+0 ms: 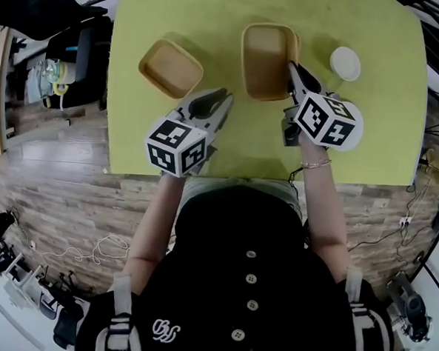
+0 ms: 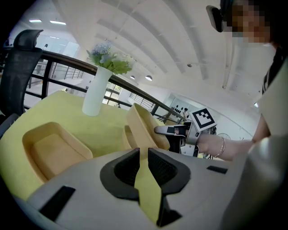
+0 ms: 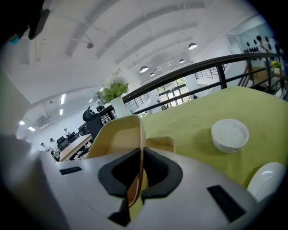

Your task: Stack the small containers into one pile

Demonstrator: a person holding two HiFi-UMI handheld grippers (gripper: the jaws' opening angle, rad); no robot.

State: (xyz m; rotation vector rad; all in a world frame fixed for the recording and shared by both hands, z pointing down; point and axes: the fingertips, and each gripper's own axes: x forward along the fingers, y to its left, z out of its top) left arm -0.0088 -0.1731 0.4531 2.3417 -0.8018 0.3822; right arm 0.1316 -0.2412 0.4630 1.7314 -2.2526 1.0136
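On the yellow-green table [image 1: 371,128] we see a tan container [image 1: 265,59] tipped up, empty, its wall clamped btw the right gripper's [image 1: 294,70] jaws. A 2nd container [image 3: 160,143] sits just behind it. A 3rd container [image 1: 170,68], also empty, lies flat near the left gripper [image 1: 223,97], jaws slightly apart w/ nothing btw them. A small white bowl [image 1: 345,63] stands at right.

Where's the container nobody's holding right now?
Head view: the loose container sits left of centre on the table, just ahead of the left gripper, beside the held container in the right gripper.
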